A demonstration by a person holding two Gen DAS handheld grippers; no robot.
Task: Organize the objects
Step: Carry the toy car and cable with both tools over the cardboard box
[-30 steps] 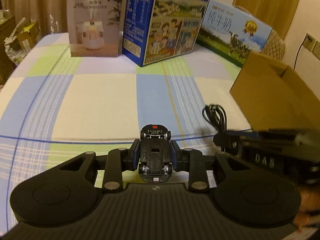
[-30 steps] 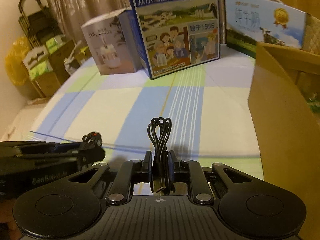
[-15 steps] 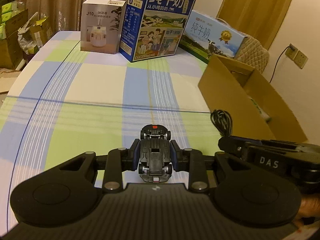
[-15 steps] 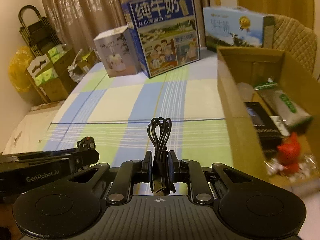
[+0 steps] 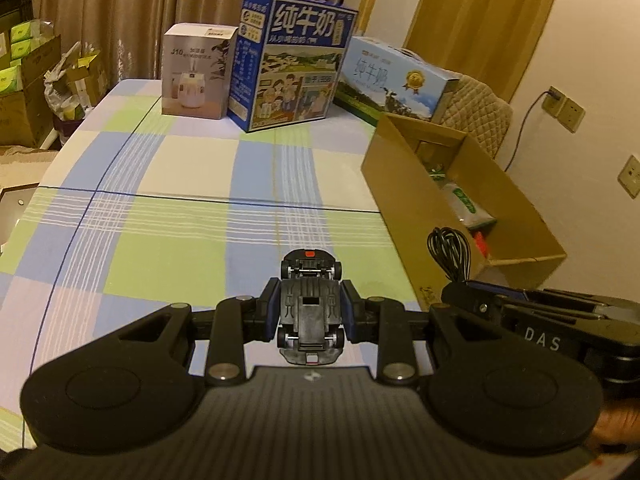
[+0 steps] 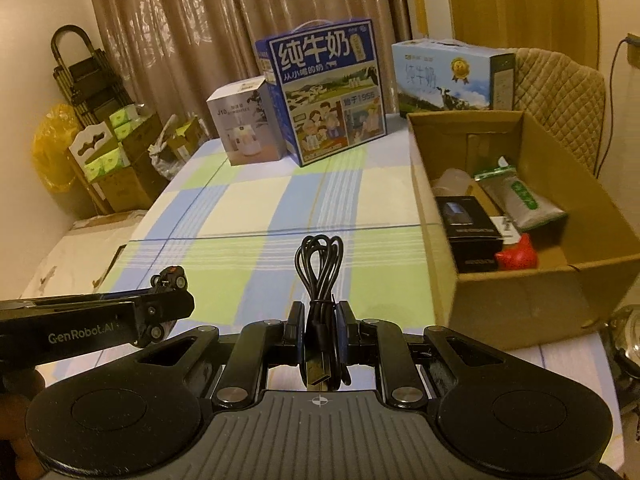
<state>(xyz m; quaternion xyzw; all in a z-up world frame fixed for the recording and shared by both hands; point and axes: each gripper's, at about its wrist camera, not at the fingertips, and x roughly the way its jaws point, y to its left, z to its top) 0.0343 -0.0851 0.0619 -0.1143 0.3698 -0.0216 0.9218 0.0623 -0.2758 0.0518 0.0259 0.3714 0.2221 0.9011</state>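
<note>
My left gripper (image 5: 311,309) is shut on a small black toy car (image 5: 310,304), held upside down with its wheels up, well above the checked tablecloth. My right gripper (image 6: 320,322) is shut on a coiled black USB cable (image 6: 319,265), its plug pointing back at the camera. The cable also shows in the left wrist view (image 5: 450,254), and the car's nose shows in the right wrist view (image 6: 171,277). An open cardboard box (image 6: 516,308) stands at the table's right, right of both grippers, and holds several items.
At the table's far end stand a white humidifier box (image 5: 196,74), a tall blue milk carton (image 5: 294,74) and a flat blue milk carton (image 5: 394,80). The box holds a black package (image 6: 466,222), a green-white pouch (image 6: 522,202) and a red object (image 6: 516,256). Cartons stand on the floor at left (image 6: 116,160).
Both grippers have risen and pulled back from the table, each keeping its hold. The inside of the cardboard box has come into view.
</note>
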